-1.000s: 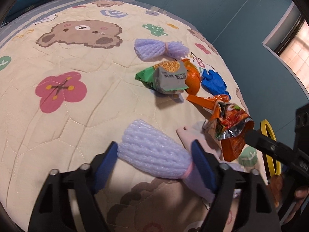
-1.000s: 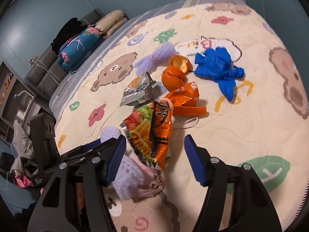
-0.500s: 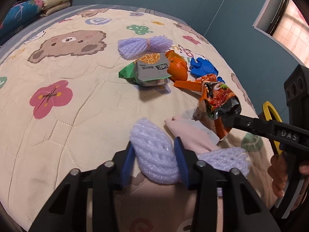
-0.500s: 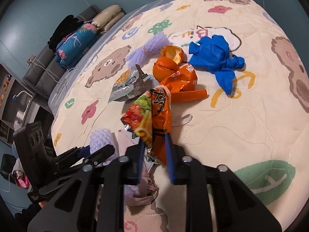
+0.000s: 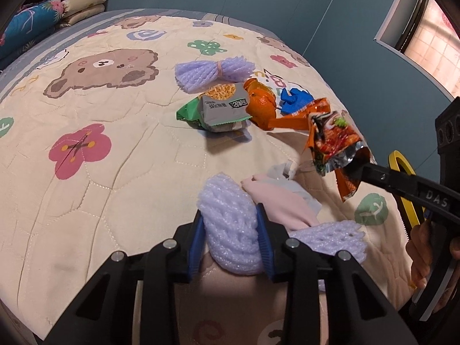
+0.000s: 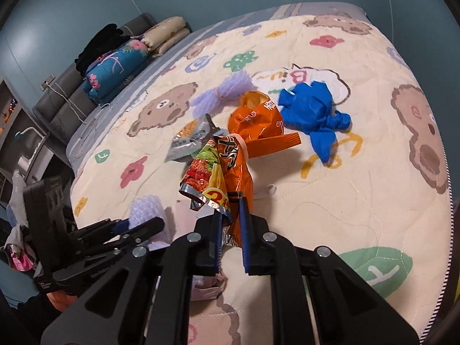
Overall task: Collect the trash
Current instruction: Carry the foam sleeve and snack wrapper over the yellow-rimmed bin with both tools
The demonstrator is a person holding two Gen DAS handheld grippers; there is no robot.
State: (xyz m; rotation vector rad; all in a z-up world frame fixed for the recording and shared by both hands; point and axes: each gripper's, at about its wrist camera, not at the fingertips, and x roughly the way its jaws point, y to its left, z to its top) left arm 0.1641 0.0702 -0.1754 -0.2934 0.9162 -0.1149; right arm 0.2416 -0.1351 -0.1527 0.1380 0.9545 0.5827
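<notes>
Trash pile: on cartoon-bear quilt (image 5: 120,155), clustered just right of big bear-face print (image 5: 103,70).
L gripper (image 5: 231,234): fingers narrow, clamped on one end of lavender foam net (image 5: 230,230), near quilt's front edge; net's other end flares out to the right.
R gripper (image 6: 230,221): fingers nearly together, pinching foil ramen wrapper (image 6: 218,172) by its lower edge; wrapper stands up off quilt, crumpled.
Pink cloth (image 5: 276,201): flat on quilt, touching foam net's right side, w/ a white scrap at its far end.
2nd foam net (image 5: 214,70): tied w/ a band in the middle, just right of bear-face print.
Green/grey snack packet (image 5: 218,109): in front of 2nd net.
Orange wrapper (image 6: 258,126): touching packet's right side.
Blue glove (image 6: 313,112): crumpled, just right of orange wrapper.
Pillows (image 6: 120,57): stacked at quilt's far end, beyond bear-face print.
</notes>
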